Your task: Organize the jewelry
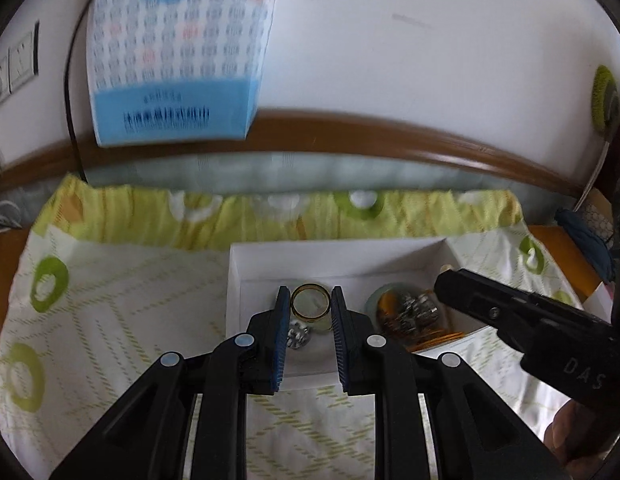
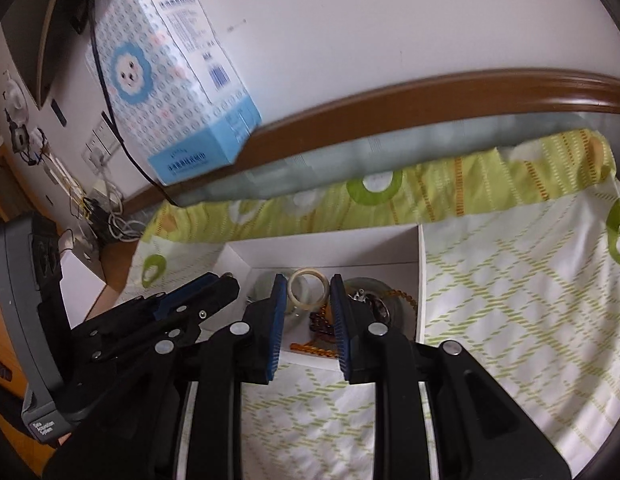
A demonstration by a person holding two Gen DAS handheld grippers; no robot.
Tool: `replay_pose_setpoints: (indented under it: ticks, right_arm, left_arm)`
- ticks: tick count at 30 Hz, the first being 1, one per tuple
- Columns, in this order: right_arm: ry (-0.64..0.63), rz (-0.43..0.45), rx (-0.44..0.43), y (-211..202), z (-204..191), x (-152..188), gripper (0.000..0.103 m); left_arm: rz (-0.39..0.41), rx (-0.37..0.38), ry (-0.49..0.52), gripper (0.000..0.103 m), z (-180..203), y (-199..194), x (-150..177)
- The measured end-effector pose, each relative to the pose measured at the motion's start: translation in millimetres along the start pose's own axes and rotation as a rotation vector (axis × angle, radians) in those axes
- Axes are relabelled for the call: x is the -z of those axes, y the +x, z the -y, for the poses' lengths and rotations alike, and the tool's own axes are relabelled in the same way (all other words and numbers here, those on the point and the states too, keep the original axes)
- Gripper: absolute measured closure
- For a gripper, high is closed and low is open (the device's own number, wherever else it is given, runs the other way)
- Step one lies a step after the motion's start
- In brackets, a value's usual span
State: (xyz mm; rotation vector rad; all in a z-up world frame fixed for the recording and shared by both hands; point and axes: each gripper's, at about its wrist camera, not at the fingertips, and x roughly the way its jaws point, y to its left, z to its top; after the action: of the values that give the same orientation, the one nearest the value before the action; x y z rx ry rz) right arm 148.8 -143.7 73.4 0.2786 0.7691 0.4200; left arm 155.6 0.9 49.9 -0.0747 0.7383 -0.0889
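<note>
I hold a gold ring (image 1: 310, 301) clamped in the left hand-held gripper (image 1: 310, 320), a pale bangle (image 2: 308, 286) in the right hand-held gripper (image 2: 308, 312); both hover over the white box (image 1: 329, 256); beads (image 2: 317, 326) already inside; placement pending.

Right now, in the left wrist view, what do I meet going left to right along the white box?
Small silver trinket → gold-rimmed ring between the left gripper fingers → pale green dish of mixed jewelry → black right gripper.
</note>
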Motion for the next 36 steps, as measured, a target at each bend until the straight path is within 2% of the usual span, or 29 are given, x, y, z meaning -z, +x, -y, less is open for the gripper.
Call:
replay_pose_setpoints:
  ticks: [8,9,10,11,13,16,17,19,20,21,22,23,26,28,30,36]
  right_arm:
    - [0.001,-0.013,0.029,19,4,5,0.079]
    - [0.006,-0.014,0.028,21,6,5,0.067]
    - [0.013,-0.017,0.020,20,8,5,0.059]
    - [0.026,-0.008,0.002,18,9,5,0.057]
    - [0.038,0.015,-0.024,9,10,2,0.057]
    - [0.026,0.061,-0.014,-10,4,-1,0.057]
    - [0.017,0.073,-0.007,-16,1,-2,0.052]
    - [-0.013,0.103,0.039,-33,-10,-2,0.037]
    - [-0.025,0.112,0.057,-39,-14,-1,0.025]
    - [-0.045,0.127,0.085,-47,-18,1,0.013]
    - [-0.072,0.149,0.127,-58,-23,6,0.008]
    - [-0.094,0.168,0.174,-65,-27,8,0.005]
    - [-0.161,0.200,0.335,-75,-39,8,0.005]
    - [-0.156,0.197,0.396,-76,-37,8,0.005]
    - [-0.140,0.184,0.416,-73,-33,8,0.005]
    - [-0.142,0.125,0.436,-55,-30,13,0.005]
  left_arm:
    - [-0.027,-0.012,0.000,0.082,0,15,0]
    - [-0.031,-0.021,-0.004,0.079,0,17,1]
    - [-0.035,-0.029,-0.005,0.066,0,18,1]
    - [-0.033,-0.035,-0.007,0.056,0,19,2]
    - [-0.015,-0.034,-0.007,0.050,1,12,1]
    - [0.021,-0.045,-0.011,0.033,2,-5,1]
    - [0.029,-0.056,-0.013,0.026,2,-9,0]
    - [0.053,-0.090,-0.018,0.016,1,-25,1]
    - [0.061,-0.100,-0.021,0.009,0,-30,1]
    - [0.073,-0.113,-0.028,0.007,-1,-38,1]
    - [0.084,-0.123,-0.034,0.004,-2,-45,1]
    - [0.090,-0.132,-0.040,0.004,-3,-51,1]
    - [0.108,-0.162,-0.050,0.004,-3,-61,0]
    - [0.124,-0.202,-0.044,0.004,-2,-65,1]
    - [0.136,-0.233,-0.037,0.004,-1,-67,2]
    - [0.125,-0.239,-0.016,0.004,7,-66,4]
